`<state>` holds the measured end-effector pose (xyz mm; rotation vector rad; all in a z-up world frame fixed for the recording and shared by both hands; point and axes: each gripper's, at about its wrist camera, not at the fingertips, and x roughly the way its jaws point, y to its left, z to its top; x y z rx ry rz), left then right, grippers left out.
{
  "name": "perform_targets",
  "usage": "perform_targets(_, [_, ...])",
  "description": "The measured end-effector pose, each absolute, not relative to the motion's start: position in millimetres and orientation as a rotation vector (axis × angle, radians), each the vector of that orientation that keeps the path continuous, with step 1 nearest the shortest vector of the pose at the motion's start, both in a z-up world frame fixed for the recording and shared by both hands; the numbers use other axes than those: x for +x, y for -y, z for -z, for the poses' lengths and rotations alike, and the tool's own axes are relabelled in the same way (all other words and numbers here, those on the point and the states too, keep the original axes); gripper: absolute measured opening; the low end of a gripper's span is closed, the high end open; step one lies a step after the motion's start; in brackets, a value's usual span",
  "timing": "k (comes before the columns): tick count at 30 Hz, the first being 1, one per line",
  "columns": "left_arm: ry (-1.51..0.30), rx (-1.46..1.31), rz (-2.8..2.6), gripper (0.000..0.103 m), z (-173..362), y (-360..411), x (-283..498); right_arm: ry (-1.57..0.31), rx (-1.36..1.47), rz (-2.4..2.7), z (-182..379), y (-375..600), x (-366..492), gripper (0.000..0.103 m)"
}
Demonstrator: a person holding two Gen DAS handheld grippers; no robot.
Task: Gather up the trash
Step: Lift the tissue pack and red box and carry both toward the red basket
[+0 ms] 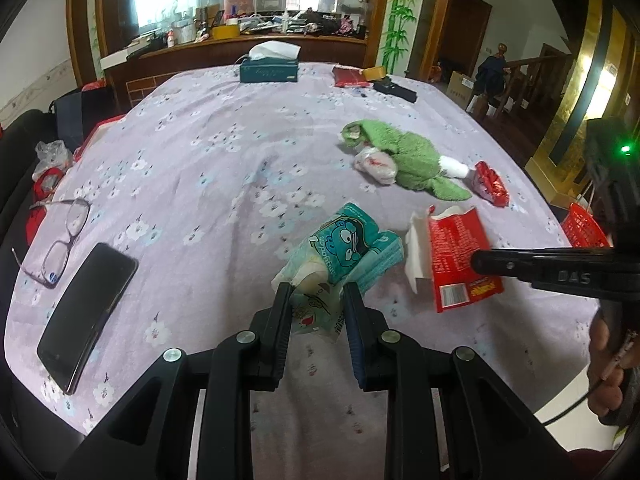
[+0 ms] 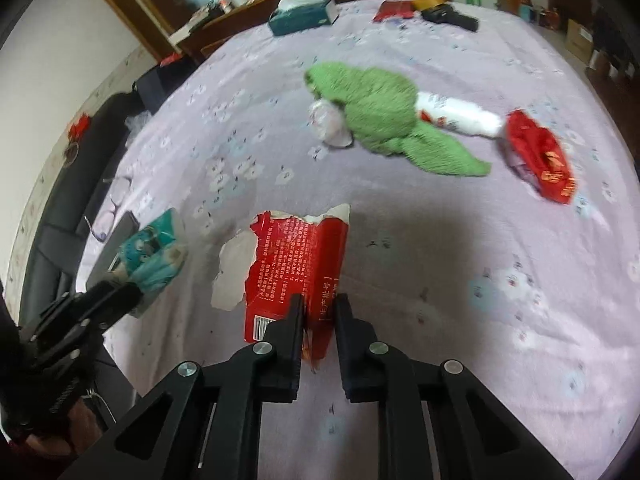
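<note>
On the lilac flowered bedspread (image 1: 208,168) lies a teal tissue pack (image 1: 348,244), and my left gripper (image 1: 317,300) is shut on its clear near end. The pack (image 2: 156,252) and that gripper (image 2: 120,292) also show at the left of the right wrist view. My right gripper (image 2: 320,308) is shut on the near edge of a torn red wrapper (image 2: 296,256), which lies beside the pack (image 1: 456,256). Further off are a crumpled red wrapper (image 2: 540,152), a white crumpled bag (image 2: 332,124) and a white packet (image 2: 456,114), both partly under a green towel (image 2: 384,120).
A black phone (image 1: 86,312) and glasses (image 1: 60,240) lie at the left. A teal tissue box (image 1: 269,68), a red packet (image 1: 348,76) and a black device (image 1: 394,90) sit at the far edge. A red basket (image 1: 584,228) stands off the right side.
</note>
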<state>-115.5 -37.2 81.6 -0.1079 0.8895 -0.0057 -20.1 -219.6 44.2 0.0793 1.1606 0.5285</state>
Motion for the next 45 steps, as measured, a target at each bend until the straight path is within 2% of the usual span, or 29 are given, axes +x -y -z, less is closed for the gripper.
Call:
perform_targets(22, [-0.805, -0.025, 0.131, 0.024, -125, 135, -87, -0.968, 0.173, -0.383, -120, 335, -48, 0.016])
perform_targets(45, [-0.805, 0.038, 0.220, 0.024, -133, 215, -80, -0.931, 0.257, -0.292, -129, 421, -70, 0.016])
